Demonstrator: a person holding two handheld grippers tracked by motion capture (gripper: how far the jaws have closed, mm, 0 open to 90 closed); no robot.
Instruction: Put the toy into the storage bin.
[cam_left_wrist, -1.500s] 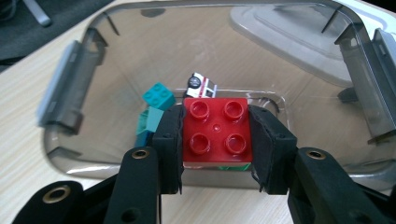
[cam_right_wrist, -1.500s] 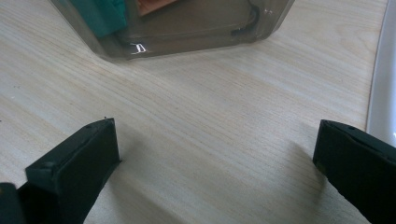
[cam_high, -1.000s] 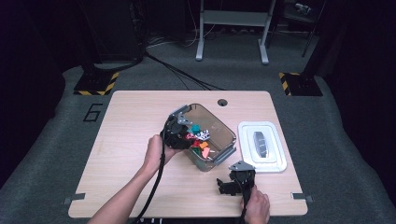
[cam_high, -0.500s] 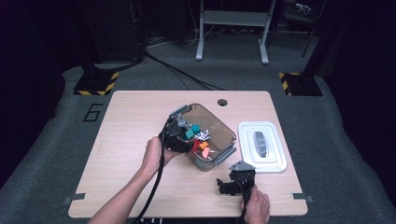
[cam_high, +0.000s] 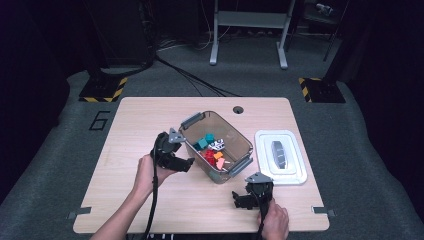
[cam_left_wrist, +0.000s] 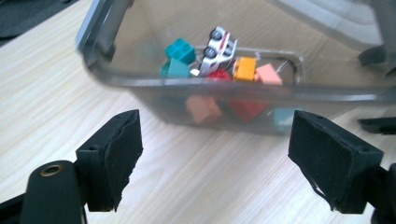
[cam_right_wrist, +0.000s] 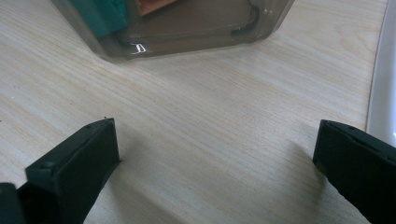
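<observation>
Black grippers (cam_high: 186, 163), trailing black cables

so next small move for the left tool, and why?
Probably carry the left tool across toward the lid. Its jaws have just been opening and hold nothing; it sits on the table beside the clear bin, apart from its wall. Blocks and a toy car lie inside, and the lid rests flat to the bin's right. The right tool, open near the lid, could take it instead.
</observation>
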